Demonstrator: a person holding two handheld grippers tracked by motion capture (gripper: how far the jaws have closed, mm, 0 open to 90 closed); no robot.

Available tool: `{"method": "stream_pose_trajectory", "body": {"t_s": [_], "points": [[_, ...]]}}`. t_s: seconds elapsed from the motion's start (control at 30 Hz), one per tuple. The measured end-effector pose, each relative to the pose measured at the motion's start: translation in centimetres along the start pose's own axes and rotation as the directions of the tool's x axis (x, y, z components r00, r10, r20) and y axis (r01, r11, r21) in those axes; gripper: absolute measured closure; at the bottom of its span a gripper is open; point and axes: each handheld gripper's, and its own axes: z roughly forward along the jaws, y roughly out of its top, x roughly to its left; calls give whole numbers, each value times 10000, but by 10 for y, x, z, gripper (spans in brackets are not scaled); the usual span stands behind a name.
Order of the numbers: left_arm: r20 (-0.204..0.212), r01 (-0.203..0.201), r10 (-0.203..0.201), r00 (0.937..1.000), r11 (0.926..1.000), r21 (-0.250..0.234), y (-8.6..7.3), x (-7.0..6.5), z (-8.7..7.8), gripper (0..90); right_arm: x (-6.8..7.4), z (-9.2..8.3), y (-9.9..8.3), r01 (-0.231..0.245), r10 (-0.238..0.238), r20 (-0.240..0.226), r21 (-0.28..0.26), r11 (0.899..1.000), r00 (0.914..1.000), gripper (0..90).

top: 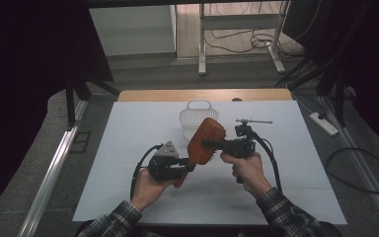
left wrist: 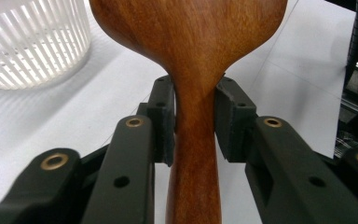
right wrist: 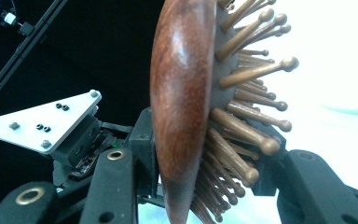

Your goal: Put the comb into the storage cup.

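My right tongs (top: 216, 144) pinch the head of the reddish-brown wooden paddle hairbrush (top: 205, 143) across its thickness, one pad on the smooth curved back and the other pressed in among the ball-tipped wooden pins (right wrist: 256, 116); that is the weak point, I think, because the pins can flex or splay and the polished back is slick, so the head could twist or squirt out of the grip. My left tongs (top: 182, 169) are closed on the narrow neck where the handle (left wrist: 193, 154) widens into the head, the left pad touching and the right pad at the wood or a hair off it, and a taper like that may let the brush slide along the pads if I pull. With both tongs clamped, any uneven turn of my wrists would lever wood against wood. The brush hangs tilted above the white counter (top: 128, 148), just in front of the white slatted plastic basket (top: 193, 118). My left hand (top: 150, 190) comes in low, pointing right; my right hand (top: 246, 170) points left, both forearms raised off the counter.
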Motion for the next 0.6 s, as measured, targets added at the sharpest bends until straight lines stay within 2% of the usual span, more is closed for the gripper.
{"method": "stream_pose_trajectory", "body": {"t_s": [0.17, 0.43, 0.6], "points": [[-30, -4, 4, 10000, 9999, 135, -2, 3, 0, 622, 1, -3, 1, 73, -73, -2, -105, 9999, 10000, 549], [-292, 25, -17, 9996, 9996, 270, -5, 7, -3, 440, 0, -7, 2, 113, -111, 97, -195, 9997, 9999, 549], [-279, 81, -72, 9996, 9995, 318, -9, 12, -5, 343, -1, -9, 3, 194, -187, 243, -274, 9994, 9995, 549]]}}
